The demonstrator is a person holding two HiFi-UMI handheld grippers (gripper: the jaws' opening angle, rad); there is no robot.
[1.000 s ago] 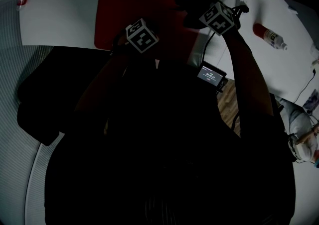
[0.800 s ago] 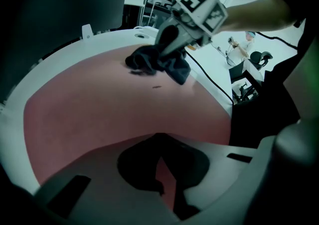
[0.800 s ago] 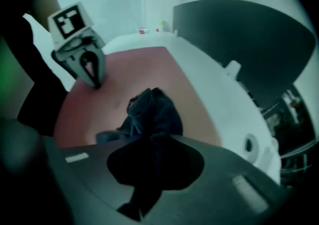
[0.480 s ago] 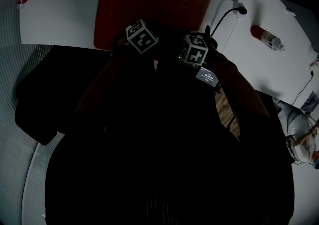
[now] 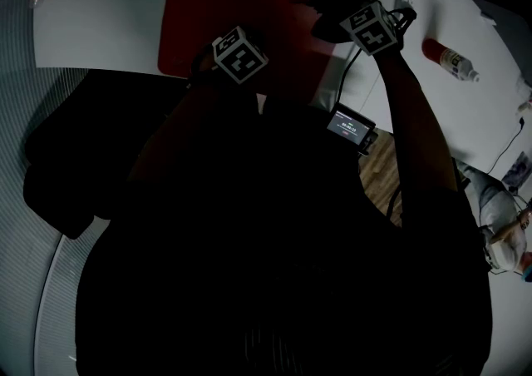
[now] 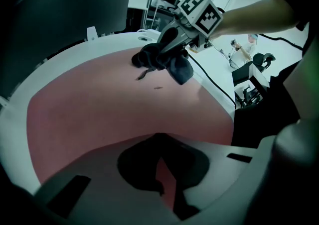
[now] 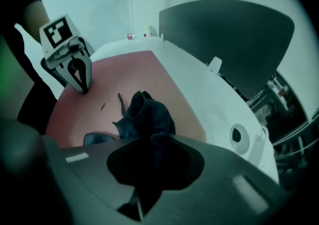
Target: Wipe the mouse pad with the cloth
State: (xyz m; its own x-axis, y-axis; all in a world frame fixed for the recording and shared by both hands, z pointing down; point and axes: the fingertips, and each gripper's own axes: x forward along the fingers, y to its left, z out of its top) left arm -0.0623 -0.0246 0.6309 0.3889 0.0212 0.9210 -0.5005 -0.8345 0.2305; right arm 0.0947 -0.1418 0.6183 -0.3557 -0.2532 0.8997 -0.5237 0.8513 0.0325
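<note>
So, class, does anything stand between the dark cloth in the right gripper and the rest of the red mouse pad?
Nothing large. The dark crumpled cloth, shut in the right gripper, is at the flat red mouse pad. Only small dark specks lie beside it, and the left gripper presses the pad's near edge.

Matt red mouse pad (image 6: 99, 99), soft crumpled dark cloth (image 6: 162, 59), smooth white table (image 7: 199, 89) with a slight sheen.

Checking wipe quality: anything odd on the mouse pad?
Only a small dark speck on the red mouse pad, beside the dark crumpled cloth in the right hand-held gripper; likely lint or debris. Nothing spilled or askew.
</note>
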